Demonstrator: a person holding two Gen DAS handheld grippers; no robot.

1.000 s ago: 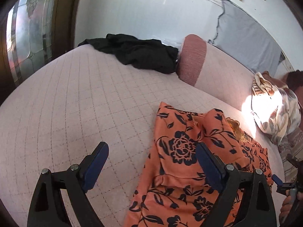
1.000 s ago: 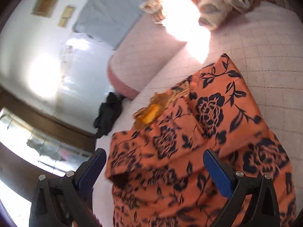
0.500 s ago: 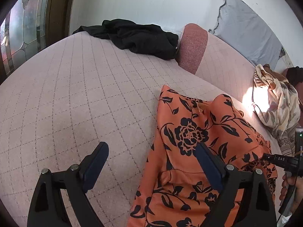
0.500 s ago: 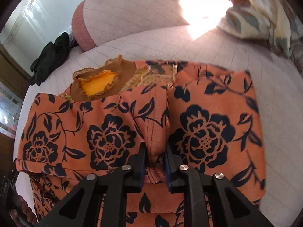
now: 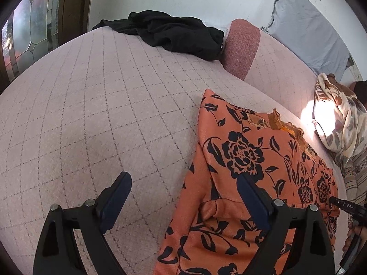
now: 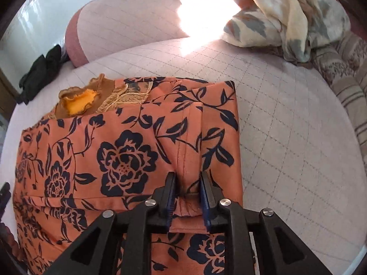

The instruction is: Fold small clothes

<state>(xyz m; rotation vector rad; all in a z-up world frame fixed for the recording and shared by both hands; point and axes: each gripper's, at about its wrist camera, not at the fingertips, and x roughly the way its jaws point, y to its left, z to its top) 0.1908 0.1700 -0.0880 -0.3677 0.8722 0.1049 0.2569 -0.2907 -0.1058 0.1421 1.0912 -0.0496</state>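
An orange garment with a dark flower print (image 5: 247,171) lies partly folded on the pink quilted bed (image 5: 96,114). It also shows in the right wrist view (image 6: 123,155), with a yellow-brown frilled collar (image 6: 78,100) at its far left. My right gripper (image 6: 187,183) is shut on a pinched ridge of the orange cloth near the folded edge. My left gripper (image 5: 183,188) is open and empty, its right finger over the garment's left edge and its left finger over the bare bed.
A black garment (image 5: 174,32) lies at the far end of the bed beside a pink bolster (image 5: 240,48). A cream flowered blanket (image 6: 286,11) is heaped at the right. A grey cloth (image 5: 307,29) hangs on the wall.
My right gripper has come down from open onto the orange garment and shut on a ridge of its cloth. My left gripper has stayed open and lowered a little.
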